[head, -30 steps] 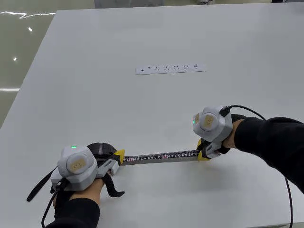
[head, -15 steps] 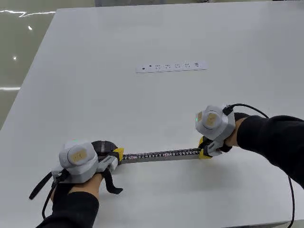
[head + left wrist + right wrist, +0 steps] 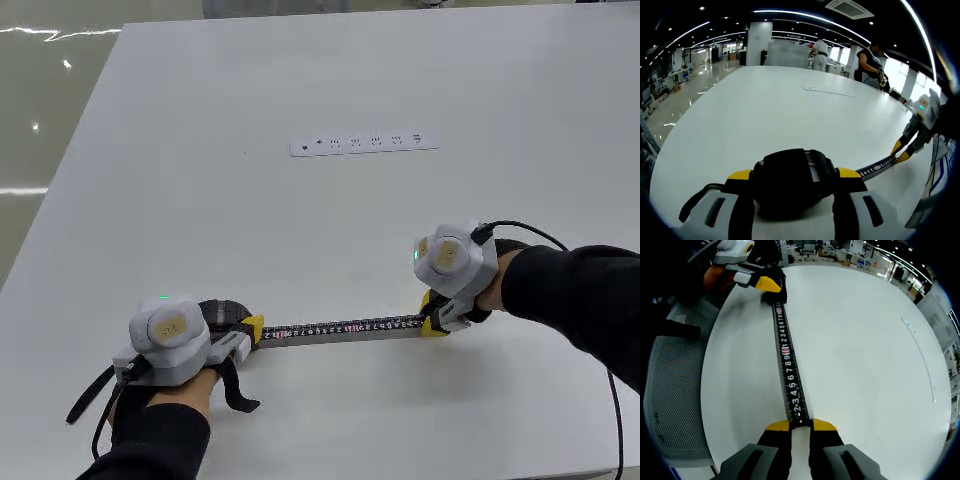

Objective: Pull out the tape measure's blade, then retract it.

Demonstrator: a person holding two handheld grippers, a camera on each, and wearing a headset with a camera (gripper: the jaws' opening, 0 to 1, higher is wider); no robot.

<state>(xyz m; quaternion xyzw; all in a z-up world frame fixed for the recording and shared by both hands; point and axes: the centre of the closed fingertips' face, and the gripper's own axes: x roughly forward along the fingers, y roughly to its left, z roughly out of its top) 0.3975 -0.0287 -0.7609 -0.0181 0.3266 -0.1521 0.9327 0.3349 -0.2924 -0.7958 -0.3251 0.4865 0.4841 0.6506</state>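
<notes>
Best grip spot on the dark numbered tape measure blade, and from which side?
Its free end, coming in along its length, opposite the black rounded case. The dark numbered blade stretches flat and straight along the white table, so the tip is easiest to pinch; the right gripper is shut on it.

Black tape measure [image 3: 222, 314] sits lower left in the head view, case clamped by the left gripper [image 3: 793, 174], its dark blade [image 3: 340, 327] with light numerals extended straight and flat toward lower right, face up, tip pinched by the right gripper [image 3: 801, 426].
</notes>
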